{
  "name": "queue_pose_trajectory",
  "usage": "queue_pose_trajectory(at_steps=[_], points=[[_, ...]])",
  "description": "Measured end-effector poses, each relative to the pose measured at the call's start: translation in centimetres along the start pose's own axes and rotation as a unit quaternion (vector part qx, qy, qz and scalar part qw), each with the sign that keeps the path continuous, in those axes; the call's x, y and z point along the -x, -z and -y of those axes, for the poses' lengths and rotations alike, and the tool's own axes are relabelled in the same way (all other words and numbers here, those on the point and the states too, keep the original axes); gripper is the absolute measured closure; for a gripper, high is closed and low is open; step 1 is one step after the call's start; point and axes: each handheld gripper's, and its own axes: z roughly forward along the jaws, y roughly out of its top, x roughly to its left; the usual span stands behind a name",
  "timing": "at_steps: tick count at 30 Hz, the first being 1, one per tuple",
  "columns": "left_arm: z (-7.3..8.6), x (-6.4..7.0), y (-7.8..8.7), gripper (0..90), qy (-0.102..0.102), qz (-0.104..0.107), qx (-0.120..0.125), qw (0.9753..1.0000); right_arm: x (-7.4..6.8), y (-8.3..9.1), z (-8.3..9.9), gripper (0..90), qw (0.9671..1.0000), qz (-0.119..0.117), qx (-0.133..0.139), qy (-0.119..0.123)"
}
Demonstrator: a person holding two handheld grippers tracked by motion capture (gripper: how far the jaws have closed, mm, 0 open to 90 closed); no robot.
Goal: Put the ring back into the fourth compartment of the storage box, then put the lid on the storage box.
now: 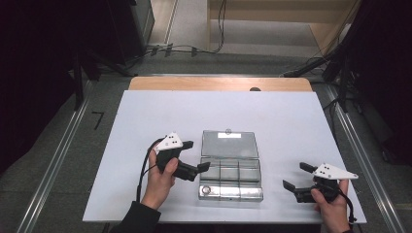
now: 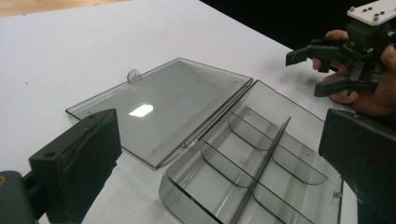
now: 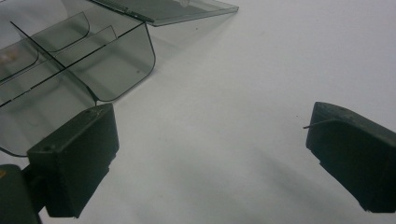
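Note:
A clear, smoky plastic compartment box lies open mid-table. Its lid (image 1: 229, 143) rests flat on the far side, and its divided tray (image 1: 232, 178) is nearer me. My left gripper (image 1: 196, 155) hovers open just left of the tray, pointing at it. In the left gripper view the tray dividers (image 2: 261, 154) and lid (image 2: 163, 100) lie between and beyond that gripper's (image 2: 217, 135) spread jaws, which hold nothing. My right gripper (image 1: 297, 175) stands open on bare table right of the tray, apart from it. In the right gripper view this gripper (image 3: 210, 126) faces the tray corner (image 3: 116, 65).
The box sits on a white board (image 1: 145, 111) over a wooden table whose back edge (image 1: 218, 83) shows. Something small and round glints in the tray's near-left compartment (image 1: 206, 190); I cannot tell what it is. The other hand's gripper (image 2: 312, 71) appears beyond the tray.

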Motion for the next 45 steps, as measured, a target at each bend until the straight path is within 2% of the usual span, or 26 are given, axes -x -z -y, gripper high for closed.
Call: queue_pose_trajectory(at_steps=[6,22,35,45], points=[[-0.6,-1.1,-1.3,0.0,0.017,0.003,-0.007,0.9998,0.0,0.0,0.0,1.2,1.0000,0.002,0.001,0.002],[-0.9,-3.3,-4.0,0.0,0.043,-0.009,-0.026,0.9987,-0.1,0.1,0.0,1.5,1.0000,0.006,0.003,0.003],[0.0,-4.7,-5.4,1.1,0.082,-0.010,-0.039,0.9958,-0.8,-0.6,-0.9,1.5,0.9997,-0.023,-0.003,0.009],[0.5,-5.1,-5.9,5.3,0.105,-0.010,-0.040,0.9935,-2.3,-1.6,-3.5,1.5,0.9988,-0.044,0.003,0.023]])
